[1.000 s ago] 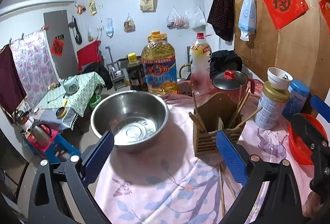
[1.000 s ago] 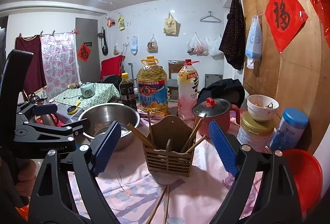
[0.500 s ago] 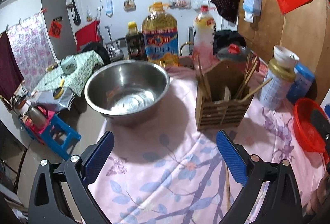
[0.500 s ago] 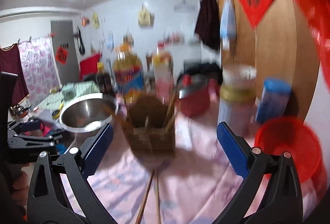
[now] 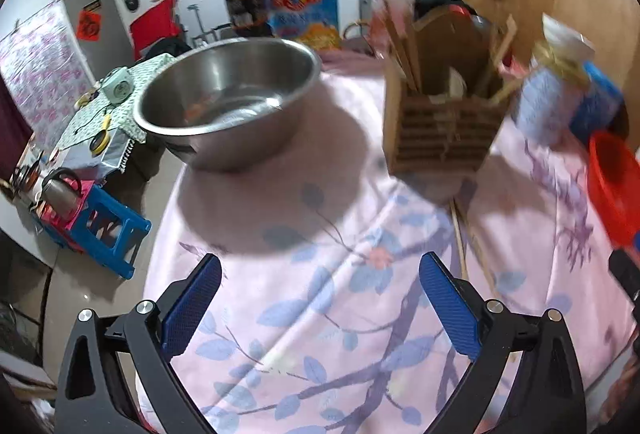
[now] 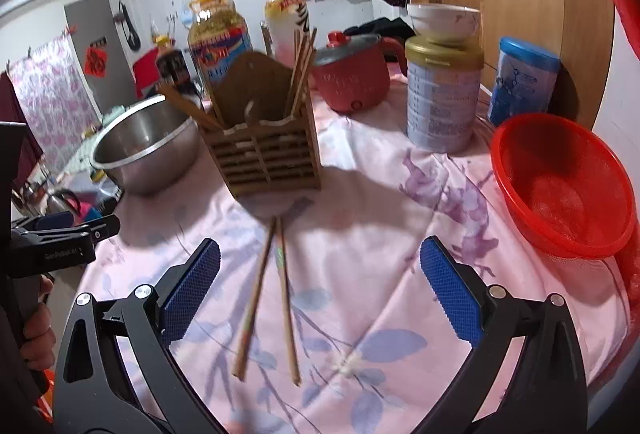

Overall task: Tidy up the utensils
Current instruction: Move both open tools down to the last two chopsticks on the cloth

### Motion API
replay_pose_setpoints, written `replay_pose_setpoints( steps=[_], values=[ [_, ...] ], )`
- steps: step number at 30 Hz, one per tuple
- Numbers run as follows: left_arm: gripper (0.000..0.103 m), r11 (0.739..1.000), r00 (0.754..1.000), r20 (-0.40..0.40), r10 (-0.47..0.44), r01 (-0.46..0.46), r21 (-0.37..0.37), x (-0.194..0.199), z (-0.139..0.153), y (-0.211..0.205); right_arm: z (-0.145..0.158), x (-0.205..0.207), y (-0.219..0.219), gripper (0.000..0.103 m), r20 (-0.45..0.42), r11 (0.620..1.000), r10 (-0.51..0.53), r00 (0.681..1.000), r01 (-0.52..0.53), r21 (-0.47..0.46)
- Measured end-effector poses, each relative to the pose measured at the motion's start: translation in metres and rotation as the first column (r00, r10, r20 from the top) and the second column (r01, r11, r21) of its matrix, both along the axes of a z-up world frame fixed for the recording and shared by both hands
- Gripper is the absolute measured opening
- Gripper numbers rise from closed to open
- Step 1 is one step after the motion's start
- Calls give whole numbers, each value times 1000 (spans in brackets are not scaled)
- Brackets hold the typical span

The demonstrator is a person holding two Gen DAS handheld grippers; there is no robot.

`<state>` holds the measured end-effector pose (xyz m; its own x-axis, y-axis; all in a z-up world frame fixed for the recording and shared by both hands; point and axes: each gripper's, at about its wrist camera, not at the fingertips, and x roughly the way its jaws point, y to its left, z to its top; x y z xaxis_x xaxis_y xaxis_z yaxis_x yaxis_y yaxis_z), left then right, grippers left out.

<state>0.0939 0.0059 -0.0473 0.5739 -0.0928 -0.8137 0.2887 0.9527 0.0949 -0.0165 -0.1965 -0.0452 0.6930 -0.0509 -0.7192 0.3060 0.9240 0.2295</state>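
Note:
Two wooden chopsticks (image 6: 268,294) lie on the pink flowered tablecloth (image 6: 380,234), in front of a slatted wooden utensil holder (image 6: 264,154) that holds several chopsticks. My right gripper (image 6: 320,286) is open and empty, above the loose pair, which lies between its fingers. My left gripper (image 5: 320,302) is open and empty over the cloth, left of the loose chopsticks (image 5: 460,234); the holder (image 5: 440,130) stands beyond it. The left gripper also shows at the left edge of the right wrist view (image 6: 60,246).
A steel bowl (image 5: 228,94) sits left of the holder. A red basket (image 6: 560,186), a tin with a bowl on top (image 6: 444,94), a blue can (image 6: 524,78), a red pot (image 6: 352,74) and oil bottles (image 6: 220,38) ring the back and right. The table edge drops off at left.
Both grippers have tilted down toward the table and moved nearer. The loose chopsticks now lie between the right gripper's fingers. Both stay open.

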Motion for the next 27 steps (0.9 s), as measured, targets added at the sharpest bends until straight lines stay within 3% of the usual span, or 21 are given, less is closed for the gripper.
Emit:
replay_pose_setpoints(
  steps=[11, 20, 22, 27],
  values=[
    [97, 973, 973, -72, -220, 224, 48, -45, -57, -33, -26, -15, -12, 97, -100, 999, -22, 995, 25, 32],
    [96, 941, 936, -99, -338, 335, -41, -80, -81, -53, -36, -15, -22, 97, -135, 999, 24, 991, -21, 25],
    [89, 938, 933, -99, -346, 343, -52, -86, -87, -58, -36, -14, -25, 97, -137, 999, 40, 990, -39, 11],
    [59, 940, 935, -105, -339, 331, -83, -91, -99, -63, -39, -13, -28, 97, -146, 997, 79, 986, -82, -11]
  ],
)
